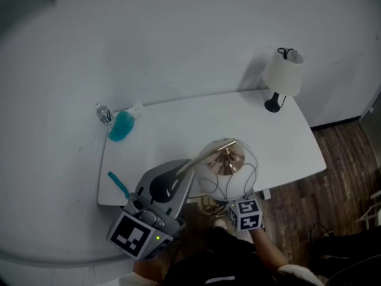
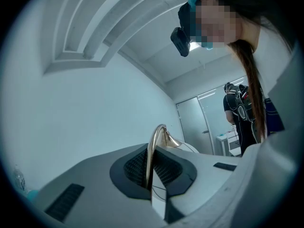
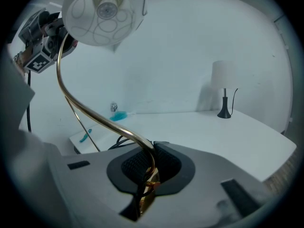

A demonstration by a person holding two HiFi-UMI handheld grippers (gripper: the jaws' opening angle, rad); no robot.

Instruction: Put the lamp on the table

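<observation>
Your left hand-held gripper (image 2: 151, 172) is closed on the lamp (image 1: 226, 159). Its jaws pinch the curved gold stem (image 2: 153, 146) just below the bend where it turns toward the shade. Your right hand-held gripper (image 3: 147, 175) is also clamped on that stem, at its lower end, where a gold fitting and a dark cable sit between the jaws. Between the two grips, the stem rises from your right hand-held gripper in a long arc toward your left one. The round white globe shade (image 3: 103, 11), ringed with thin wire loops, hangs from the top of that arc. From your head, the shade lies over the near edge of the white surface (image 1: 196, 124), between your two hands. The lamp is held up by you and has not been set down on the surface. A second, smaller lamp (image 1: 283, 73) with a white shade stands upright on a black base at the far right corner, close to the wall. A blue brush-like thing (image 1: 122, 126) lies at the far left corner, touching a small grey object (image 1: 103, 113) that is too small to make out. A thin teal item (image 1: 117, 182) sits at the near left edge, just beside your left hand-held gripper. Dark wood floor (image 1: 339, 159) shows to the right of the surface.
</observation>
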